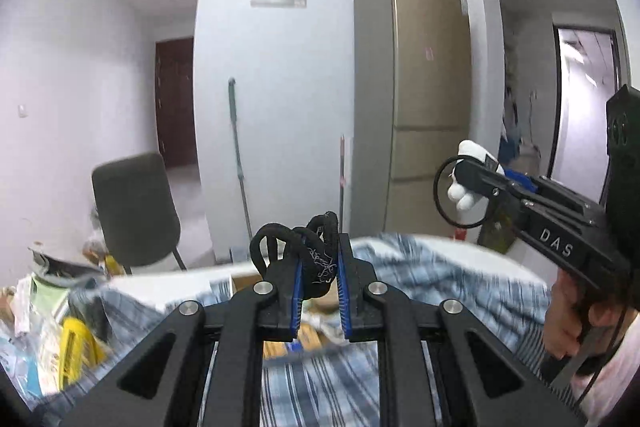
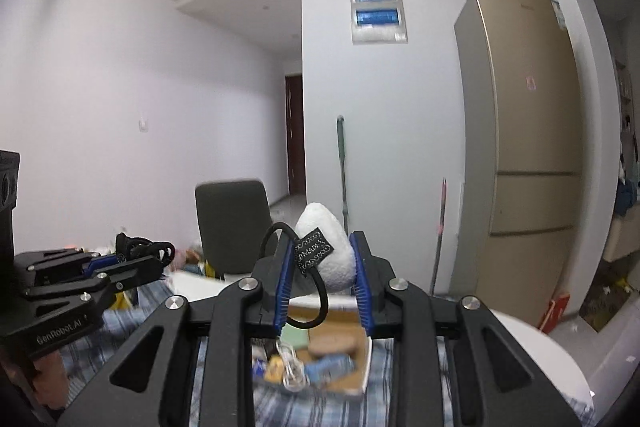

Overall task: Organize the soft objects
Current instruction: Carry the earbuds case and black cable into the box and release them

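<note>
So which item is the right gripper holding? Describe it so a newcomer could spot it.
Start at the tall gold fridge, then drop to the right gripper in front. Clamped between its blue pads is a white fluffy hair tie with a thin black elastic loop and small dark tag, unlike the all-black hair tie in the left gripper.

blurred: striped cloth (image 1: 460, 283) | box contents (image 2: 316, 359) under my jaws smeared | my handles cut off below

Two grippers (image 1: 320, 267) (image 2: 322, 267), two hair ties: one black (image 1: 316, 255), one white and fluffy (image 2: 330, 251). One chair (image 2: 232, 223), one fridge (image 2: 524, 147), two mop handles (image 2: 342, 167) (image 2: 440, 227).
</note>
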`<control>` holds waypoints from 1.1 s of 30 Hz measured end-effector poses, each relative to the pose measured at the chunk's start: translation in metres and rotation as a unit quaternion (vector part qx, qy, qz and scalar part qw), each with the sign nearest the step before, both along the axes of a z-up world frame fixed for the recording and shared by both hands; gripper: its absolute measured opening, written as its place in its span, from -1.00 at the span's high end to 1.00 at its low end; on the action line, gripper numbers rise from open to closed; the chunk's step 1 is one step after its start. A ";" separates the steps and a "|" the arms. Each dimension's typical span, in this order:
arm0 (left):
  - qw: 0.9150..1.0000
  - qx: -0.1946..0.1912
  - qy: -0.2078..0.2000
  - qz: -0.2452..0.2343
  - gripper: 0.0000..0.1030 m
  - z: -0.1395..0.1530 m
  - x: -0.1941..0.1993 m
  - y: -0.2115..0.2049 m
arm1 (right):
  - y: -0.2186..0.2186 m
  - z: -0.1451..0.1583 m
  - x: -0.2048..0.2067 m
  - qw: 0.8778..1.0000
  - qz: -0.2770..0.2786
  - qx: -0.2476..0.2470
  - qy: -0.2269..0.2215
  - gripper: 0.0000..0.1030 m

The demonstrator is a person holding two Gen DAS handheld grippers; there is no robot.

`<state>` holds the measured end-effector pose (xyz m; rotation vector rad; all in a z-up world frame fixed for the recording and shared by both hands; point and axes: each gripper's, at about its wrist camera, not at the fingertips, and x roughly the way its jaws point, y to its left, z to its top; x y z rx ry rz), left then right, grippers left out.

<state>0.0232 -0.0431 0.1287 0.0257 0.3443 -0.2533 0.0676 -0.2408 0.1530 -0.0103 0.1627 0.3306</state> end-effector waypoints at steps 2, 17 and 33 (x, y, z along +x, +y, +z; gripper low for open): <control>1.000 -0.007 -0.021 0.006 0.71 0.015 0.002 0.001 | 0.004 0.012 0.006 1.000 -0.004 0.006 -0.015 0.49; 0.998 -0.037 -0.055 0.024 0.70 0.046 0.067 0.000 | 0.016 0.012 0.069 1.000 -0.005 0.018 -0.019 0.49; 0.990 -0.020 0.133 0.051 0.71 -0.070 0.187 0.016 | 0.032 -0.121 0.179 0.978 0.008 -0.028 0.206 0.49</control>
